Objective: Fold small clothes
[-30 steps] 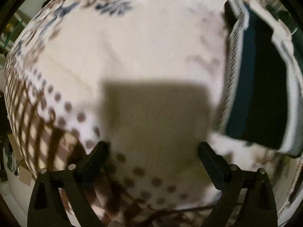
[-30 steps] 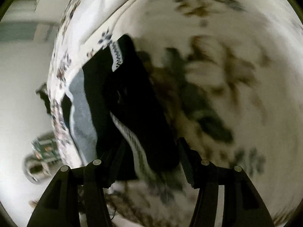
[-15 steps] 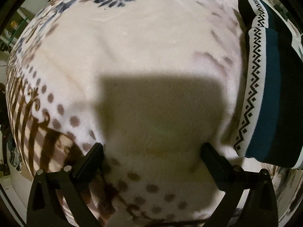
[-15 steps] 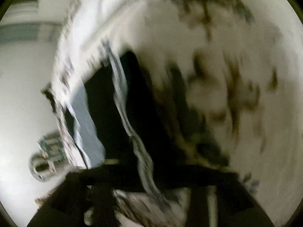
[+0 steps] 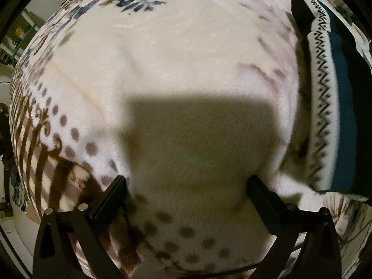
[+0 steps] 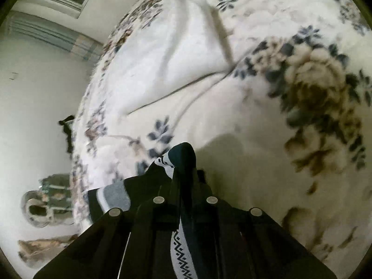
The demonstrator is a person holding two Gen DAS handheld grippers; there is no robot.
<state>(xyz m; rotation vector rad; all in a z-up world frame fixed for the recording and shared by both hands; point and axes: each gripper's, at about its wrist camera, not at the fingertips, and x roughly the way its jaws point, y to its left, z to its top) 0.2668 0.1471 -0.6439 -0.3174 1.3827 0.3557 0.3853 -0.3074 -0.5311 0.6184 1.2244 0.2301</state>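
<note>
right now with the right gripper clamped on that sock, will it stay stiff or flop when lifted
The sock will probably flop: its pinched edge already bulges limply above the shut right gripper. It looks like thin knit, so likely light. The free end lying on the blanket will likely dangle and drag.

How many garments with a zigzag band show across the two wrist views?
1, as far as shows: the dark garment lies on the blanket at the left view's right edge, and the right gripper pinches its fold. Others may be hidden.
</note>
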